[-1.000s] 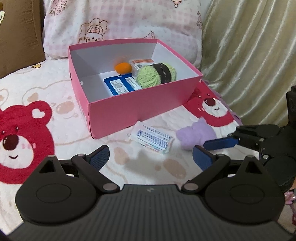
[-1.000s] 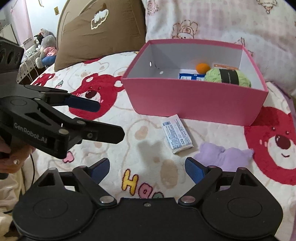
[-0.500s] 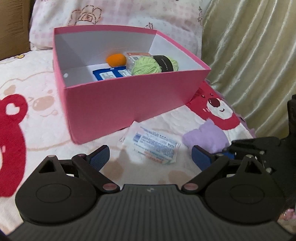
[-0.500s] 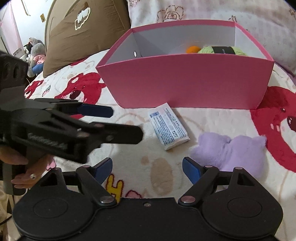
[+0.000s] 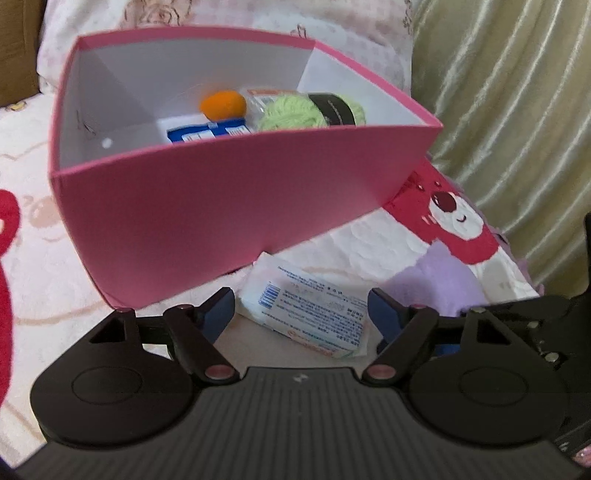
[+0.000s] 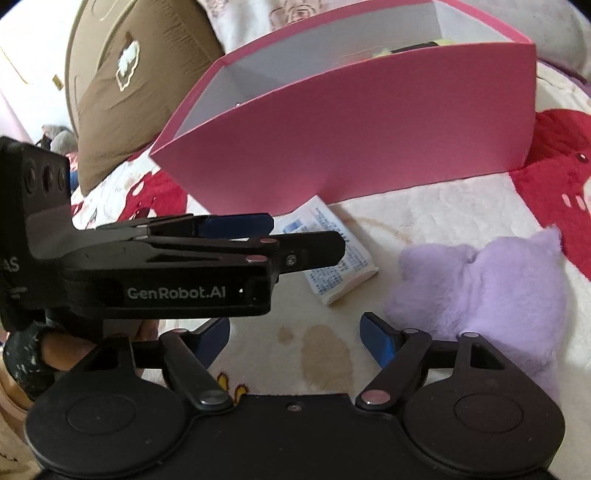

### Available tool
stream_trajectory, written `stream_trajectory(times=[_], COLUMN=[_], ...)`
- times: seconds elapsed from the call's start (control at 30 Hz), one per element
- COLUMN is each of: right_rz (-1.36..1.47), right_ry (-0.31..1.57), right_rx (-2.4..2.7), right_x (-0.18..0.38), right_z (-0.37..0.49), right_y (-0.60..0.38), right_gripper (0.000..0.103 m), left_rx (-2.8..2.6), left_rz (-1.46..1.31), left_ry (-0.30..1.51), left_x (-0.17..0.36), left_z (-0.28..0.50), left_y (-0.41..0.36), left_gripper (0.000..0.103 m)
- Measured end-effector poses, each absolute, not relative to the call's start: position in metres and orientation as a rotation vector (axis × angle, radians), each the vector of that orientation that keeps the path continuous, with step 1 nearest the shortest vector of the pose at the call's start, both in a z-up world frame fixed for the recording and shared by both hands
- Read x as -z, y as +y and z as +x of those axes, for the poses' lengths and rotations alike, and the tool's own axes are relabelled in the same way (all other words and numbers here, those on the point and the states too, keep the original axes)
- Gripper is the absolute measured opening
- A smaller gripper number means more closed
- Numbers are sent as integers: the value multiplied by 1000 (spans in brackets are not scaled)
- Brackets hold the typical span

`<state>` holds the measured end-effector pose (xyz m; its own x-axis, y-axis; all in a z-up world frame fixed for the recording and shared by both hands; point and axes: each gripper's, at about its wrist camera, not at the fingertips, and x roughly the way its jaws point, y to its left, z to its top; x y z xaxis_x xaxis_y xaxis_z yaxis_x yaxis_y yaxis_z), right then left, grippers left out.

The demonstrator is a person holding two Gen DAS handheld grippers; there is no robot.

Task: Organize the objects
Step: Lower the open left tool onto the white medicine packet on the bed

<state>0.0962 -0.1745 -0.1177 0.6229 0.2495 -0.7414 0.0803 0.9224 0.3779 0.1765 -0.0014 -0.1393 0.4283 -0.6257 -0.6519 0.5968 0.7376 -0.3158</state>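
A pink box (image 5: 207, 206) stands on the bear-print blanket; it also shows in the right wrist view (image 6: 369, 129). Inside lie an orange ball (image 5: 222, 105), green yarn (image 5: 295, 115) and a blue packet (image 5: 207, 132). A white tissue packet (image 5: 306, 306) lies in front of the box, between the fingers of my open left gripper (image 5: 301, 312); it also shows in the right wrist view (image 6: 332, 254). A purple plush toy (image 6: 487, 280) lies to its right. My right gripper (image 6: 295, 338) is open and empty, low over the blanket just left of the plush.
A brown cushion (image 6: 147, 81) and a pink patterned pillow (image 5: 221, 14) lie behind the box. A beige curtain (image 5: 517, 92) hangs at the right. The left gripper's body (image 6: 166, 273) crosses the right wrist view.
Both grippers have moved forward and lower. The left gripper now has the tissue packet between its open fingers. The right gripper has come close to the purple plush.
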Motion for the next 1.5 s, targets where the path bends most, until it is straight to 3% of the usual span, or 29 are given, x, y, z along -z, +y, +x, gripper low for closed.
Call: stream_trajectory(times=[0.07,0.2,0.3,0.8,1.03,1.13,1.23,1.5], right_rz=[288,186,213,142,198,189,175,98], right_ry=[891,865,858,861,856,839,841,832], right_rx=[-77,-70,-61,-39,-45,-42,-8,1], right_x=[114,112,114,113,107,104,107,114], right_z=[95,93,95,88,82,82,83,83], right_y=[-166,-157,-160,-159,-162,-158,-159,-157], right_gripper=[71,65,61,59,59,48,44,46], left_rx=[777,768,768,819,719,736,751,824], left_rz=[-59,-101,-119,-57,-89,-114,-130,-112], left_ry=[831,840,853,854,846,847,839,859], left_x=[139,136,136,134,135,138,141,139], left_z=[178,180,181,153,173,177,175,169], left_y=[1,7,10,5,12,9,5,8], left_gripper=[77,54,47,43,51,51,51,50])
